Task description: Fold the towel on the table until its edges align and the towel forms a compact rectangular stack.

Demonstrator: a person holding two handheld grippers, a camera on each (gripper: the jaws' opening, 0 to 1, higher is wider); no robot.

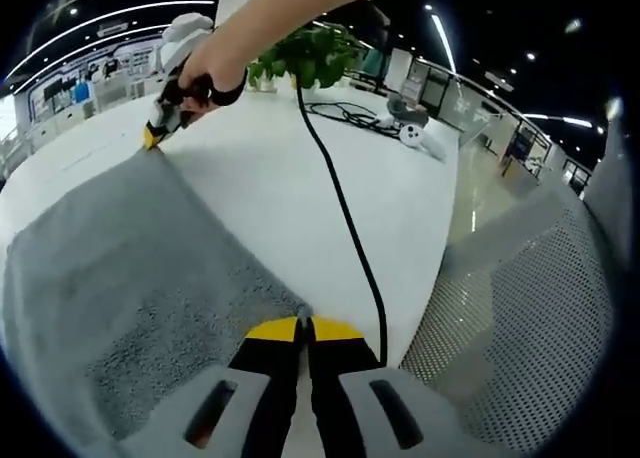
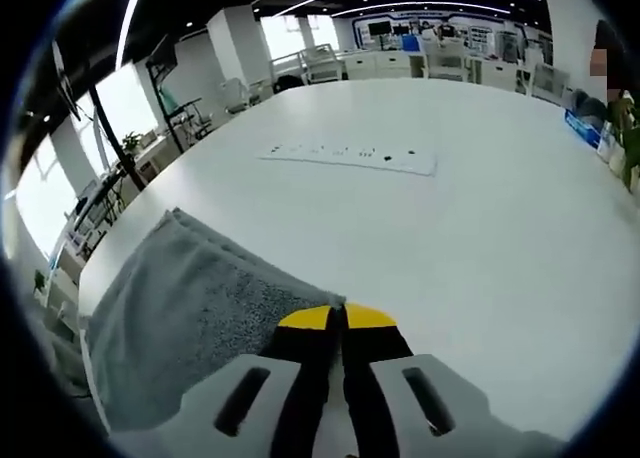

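Both tools clamp towel corners: my left tool [image 1: 302, 330] and my right tool [image 2: 337, 318], jaws together on the cloth. The grey towel [image 1: 120, 268] lies on the white counter [image 1: 290, 178], at 9 o'clock from each tool, apparently already doubled; further folds likely remain. Open office hall, ceiling strip lights, plant [image 1: 310, 56] at 12.

The right gripper [image 2: 335, 316] has its yellow-tipped jaws pressed together at a corner of the grey towel [image 2: 190, 318], apparently pinching it. The towel lies in folded layers on the white table [image 2: 480, 228], reaching its near edge. Farther off, a flat white strip [image 2: 350, 157] rests on the table.
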